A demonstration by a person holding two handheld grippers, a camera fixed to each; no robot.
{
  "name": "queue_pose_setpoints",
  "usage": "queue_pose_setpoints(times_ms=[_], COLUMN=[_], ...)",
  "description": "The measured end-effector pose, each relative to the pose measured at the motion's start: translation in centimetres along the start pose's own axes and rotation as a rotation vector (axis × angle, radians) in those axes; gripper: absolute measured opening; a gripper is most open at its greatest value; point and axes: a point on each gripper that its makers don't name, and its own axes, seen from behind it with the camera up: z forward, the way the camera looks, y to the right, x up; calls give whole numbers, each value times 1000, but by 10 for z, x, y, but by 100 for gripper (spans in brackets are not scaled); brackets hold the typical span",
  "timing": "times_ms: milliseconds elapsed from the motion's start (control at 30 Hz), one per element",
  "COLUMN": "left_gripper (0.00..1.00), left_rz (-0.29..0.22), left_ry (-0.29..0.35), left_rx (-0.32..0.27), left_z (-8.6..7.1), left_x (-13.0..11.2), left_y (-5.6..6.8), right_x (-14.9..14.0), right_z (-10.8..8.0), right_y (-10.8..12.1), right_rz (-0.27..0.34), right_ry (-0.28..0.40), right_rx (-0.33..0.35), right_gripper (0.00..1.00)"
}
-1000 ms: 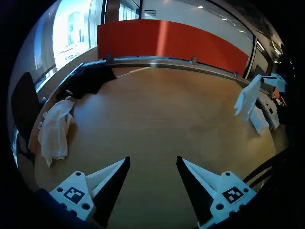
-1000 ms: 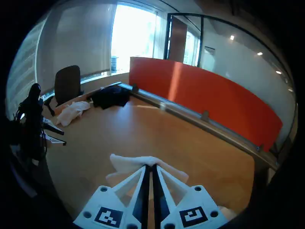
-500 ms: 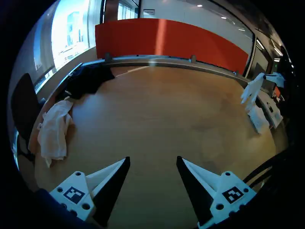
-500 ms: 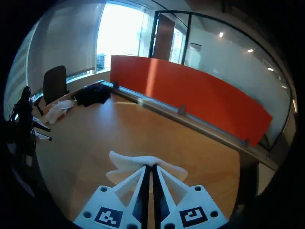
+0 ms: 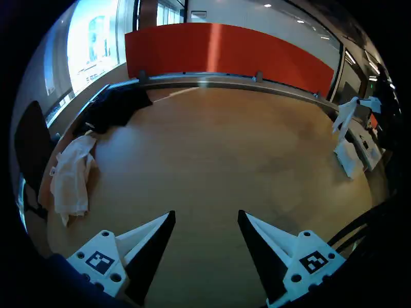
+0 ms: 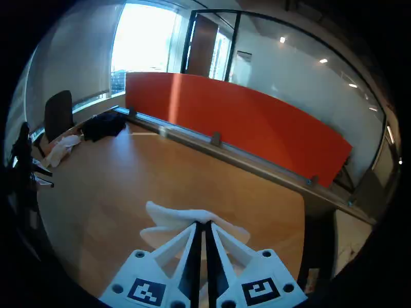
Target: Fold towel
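Quick status from my end. The right gripper (image 6: 204, 229) has its 2 fingers pressed together, clamped on the white towel (image 6: 172, 218). The towel bunches up right at the tips and spills out to both sides of them, more to the left. It's up off the wooden table (image 6: 144, 169), near the table's right end. In the left gripper view I can see that same towel (image 5: 344, 115) far off on the right, hanging down in the air. Another white cloth (image 5: 349, 158) lies flat just below it at the table edge.

The left gripper (image 5: 206, 215) has its jaws wide apart with nothing between them, just bare table (image 5: 216, 149) under the tips.

Other stuff on the table, all at the far left end and well apart from the towel: 1 crumpled cream cloth (image 5: 72, 174) and 1 black garment (image 5: 115, 105) behind it. A dark chair (image 5: 28, 143) sits beyond that edge. The red partition (image 5: 226, 51) runs along the back of the table.
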Motion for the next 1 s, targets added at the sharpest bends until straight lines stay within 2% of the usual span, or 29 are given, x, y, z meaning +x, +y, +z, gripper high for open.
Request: queue_pose_setpoints(times_ms=[267,500,800,1000], left_gripper=[90,90,90,90], left_rz=[4,5,6,11], left_ry=[-5,-7,-9,-11], left_rx=[7,13,17,15], left_z=[1,1,2,3], left_x=[1,2,3,4], left_y=[0,1,4,7], right_x=[-11,-17,-26,-33], right_z=[4,7,8,2], right_y=[38,62,82,87], right_rz=[5,16,31,46], right_ry=[-32,-50,-73,-80], right_rx=[-43,-64,-86,-94], right_gripper=[4,4,4,4])
